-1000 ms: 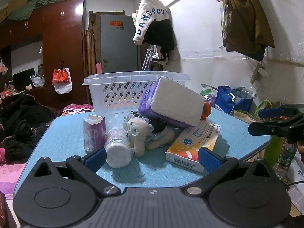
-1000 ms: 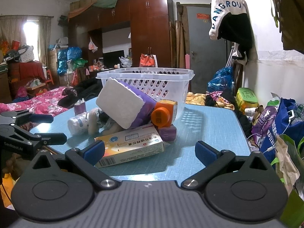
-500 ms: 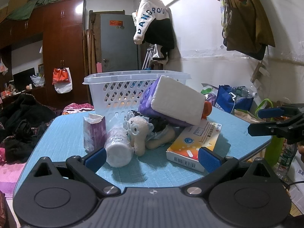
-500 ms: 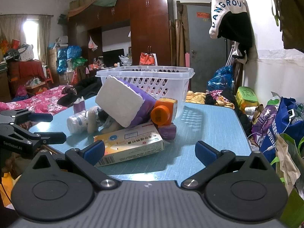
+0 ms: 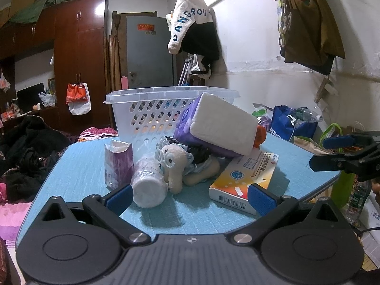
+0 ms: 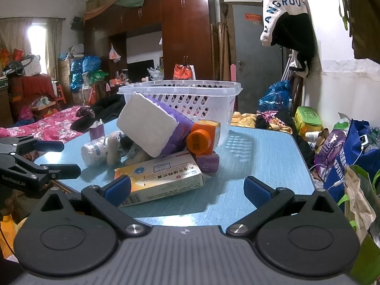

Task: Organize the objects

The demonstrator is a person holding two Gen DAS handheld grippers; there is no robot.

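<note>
A pile of objects lies on the blue table [image 5: 78, 166] in front of a white plastic basket [image 5: 166, 109]: a purple-and-white tissue pack [image 5: 220, 125], a yellow-and-white medicine box [image 5: 247, 178], a white bottle [image 5: 147, 180] on its side, a small plush toy [image 5: 173, 163], a purple carton [image 5: 118, 163] and an orange-capped bottle [image 6: 201, 137]. My left gripper [image 5: 190, 197] is open and empty, just short of the bottle and box. My right gripper [image 6: 187, 187] is open and empty, close to the medicine box [image 6: 161, 178].
A bed with a pink cover [image 6: 47, 128] stands left of the table. Bags [image 6: 351, 156] and clutter crowd the floor at its right edge. Clothes hang on the wall [image 5: 194, 30] behind the basket. A wooden wardrobe [image 5: 78, 66] stands at the back.
Both grippers have edged slightly closer to the pile. Nothing was taken hold of, and the objects lie as before.
</note>
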